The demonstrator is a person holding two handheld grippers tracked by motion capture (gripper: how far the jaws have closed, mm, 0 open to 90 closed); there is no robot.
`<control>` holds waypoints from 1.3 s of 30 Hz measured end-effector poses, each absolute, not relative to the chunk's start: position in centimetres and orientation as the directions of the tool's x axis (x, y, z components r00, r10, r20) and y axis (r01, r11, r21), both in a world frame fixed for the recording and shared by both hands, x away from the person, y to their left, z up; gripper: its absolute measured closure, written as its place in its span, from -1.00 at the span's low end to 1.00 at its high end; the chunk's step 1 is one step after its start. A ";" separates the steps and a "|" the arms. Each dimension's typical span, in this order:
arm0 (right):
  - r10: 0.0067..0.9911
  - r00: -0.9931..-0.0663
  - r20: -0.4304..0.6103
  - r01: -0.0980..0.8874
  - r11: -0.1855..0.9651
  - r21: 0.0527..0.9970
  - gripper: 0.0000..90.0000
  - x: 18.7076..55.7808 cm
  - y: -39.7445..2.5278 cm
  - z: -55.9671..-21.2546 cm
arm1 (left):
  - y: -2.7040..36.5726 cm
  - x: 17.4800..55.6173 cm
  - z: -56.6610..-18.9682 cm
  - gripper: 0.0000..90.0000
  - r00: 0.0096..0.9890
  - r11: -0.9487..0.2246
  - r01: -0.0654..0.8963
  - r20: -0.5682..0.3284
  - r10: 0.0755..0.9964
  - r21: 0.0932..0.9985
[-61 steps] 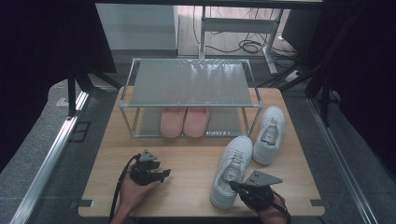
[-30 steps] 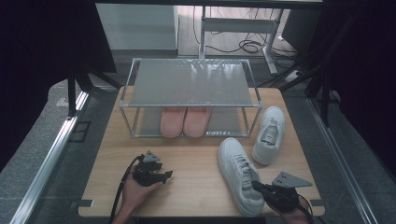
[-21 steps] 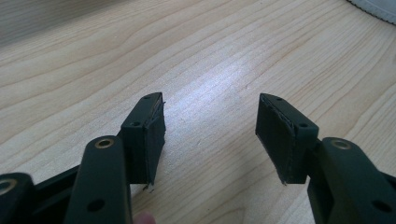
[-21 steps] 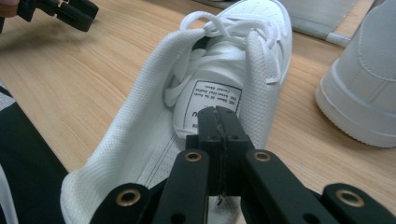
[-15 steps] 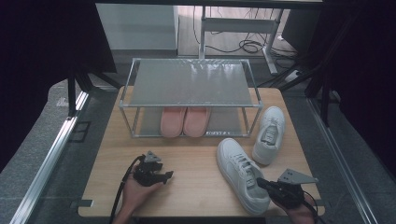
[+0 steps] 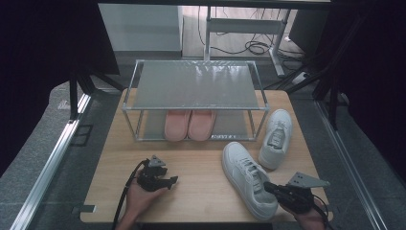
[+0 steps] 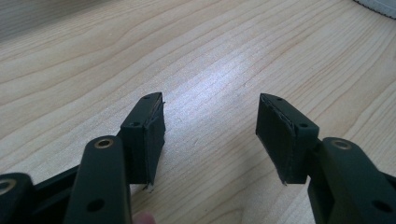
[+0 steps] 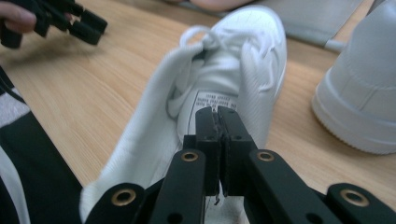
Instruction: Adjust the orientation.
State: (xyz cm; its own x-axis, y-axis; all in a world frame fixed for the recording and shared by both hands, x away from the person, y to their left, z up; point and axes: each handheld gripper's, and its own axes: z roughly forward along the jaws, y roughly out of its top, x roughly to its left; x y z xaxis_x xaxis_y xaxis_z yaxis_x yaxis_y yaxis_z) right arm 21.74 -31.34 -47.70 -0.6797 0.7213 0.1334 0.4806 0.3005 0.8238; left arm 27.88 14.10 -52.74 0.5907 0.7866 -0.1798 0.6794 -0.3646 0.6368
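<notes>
Left gripper (image 6: 168, 181) is resting low on the worktop (image 6: 201, 158), fingers (image 7: 149, 126) standing apart over bare wood. Right of it, the near white sneaker (image 6: 248, 178) is lying at the front right, toe toward the rack (image 6: 194, 86). Right gripper (image 6: 268, 187) is pinching its tongue, fingers (image 8: 208, 126) pressed together.
</notes>
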 end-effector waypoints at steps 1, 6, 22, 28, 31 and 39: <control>0.727 -0.674 0.131 0.478 0.294 0.828 0.96 21.6 -31.4 -47.4 | 14.1 27.9 -52.7 -0.05 0.591 -0.365 0.679 -0.180 0.787 0.637; 0.752 -0.651 0.102 0.442 0.266 0.857 0.96 21.6 -32.1 -45.7 | 14.0 27.9 -52.8 -0.05 0.591 -0.365 0.681 -0.181 0.786 0.635; 0.773 -0.626 0.100 0.510 0.309 0.803 1.00 27.7 -30.7 -49.5 | 14.3 27.9 -52.6 -0.05 0.589 -0.362 0.678 -0.178 0.788 0.640; 0.764 -0.639 0.089 0.500 0.324 0.803 1.00 28.2 -29.9 -49.6 | 14.2 27.9 -52.6 -0.04 0.589 -0.362 0.680 -0.180 0.788 0.638; 0.760 -0.644 0.087 0.495 0.327 0.805 1.00 28.3 -29.6 -49.7 | 14.2 27.9 -52.7 -0.04 0.590 -0.364 0.680 -0.179 0.787 0.637; 0.753 -0.653 0.080 0.480 0.330 0.813 1.00 28.5 -28.6 -49.8 | 14.2 27.9 -52.7 -0.04 0.592 -0.368 0.678 -0.176 0.786 0.636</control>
